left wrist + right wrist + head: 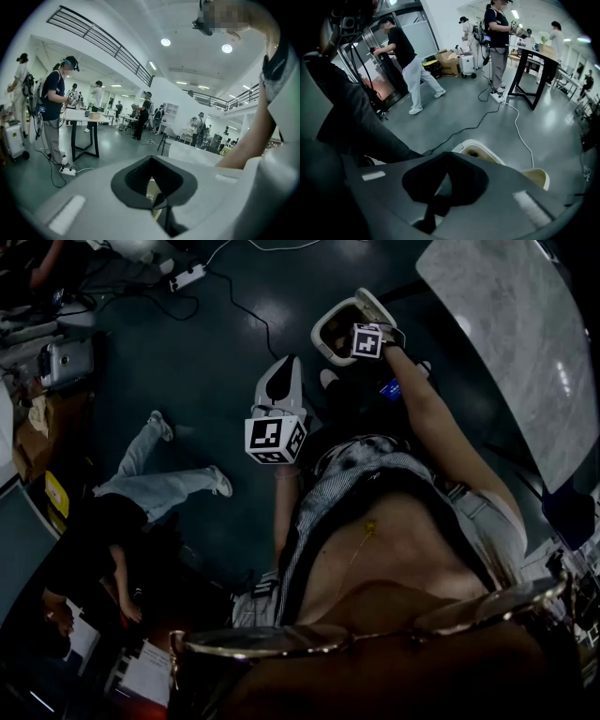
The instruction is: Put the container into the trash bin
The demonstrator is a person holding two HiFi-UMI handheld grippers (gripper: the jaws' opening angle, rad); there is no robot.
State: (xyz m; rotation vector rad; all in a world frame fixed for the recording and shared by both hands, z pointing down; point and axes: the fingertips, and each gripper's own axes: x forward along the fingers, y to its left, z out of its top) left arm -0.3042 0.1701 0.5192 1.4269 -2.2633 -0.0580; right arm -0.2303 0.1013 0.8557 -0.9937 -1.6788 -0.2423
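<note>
Dark grey floor (187, 362) of a big open workshop, with a white power strip (187, 277) lying on it and a grey-white marble counter (506, 334) at the head view's upper right. A cream oval plastic trash bin (323, 334) stands on the floor near the counter's edge, mouth up, so the person works low and looks down at it.

The right claw (361, 338) hangs directly over the bin's mouth, tipped steeply down. That aim makes sense for a drop, since anything let go lands in the opening and not on the rim. In the right gripper view its jaws are pressed together with nothing between them, and the bin's rim (479, 144) sits just past them.

The left claw (281, 381) is held off to the side of the bin, pointing nearly level, likely parked there to keep out of the right one's way. Its jaws read as closed too, with nothing gripped. The cream sliver past them in the left gripper view is probably the bin.

The container is in neither claw, nor on the floor or the counter. A dim brownish shape (474, 153) sits inside the bin's mouth and may be it, though it is too dark to say for sure. Judging by that, the drop looks done and only pulling the claw clear remains.
</note>
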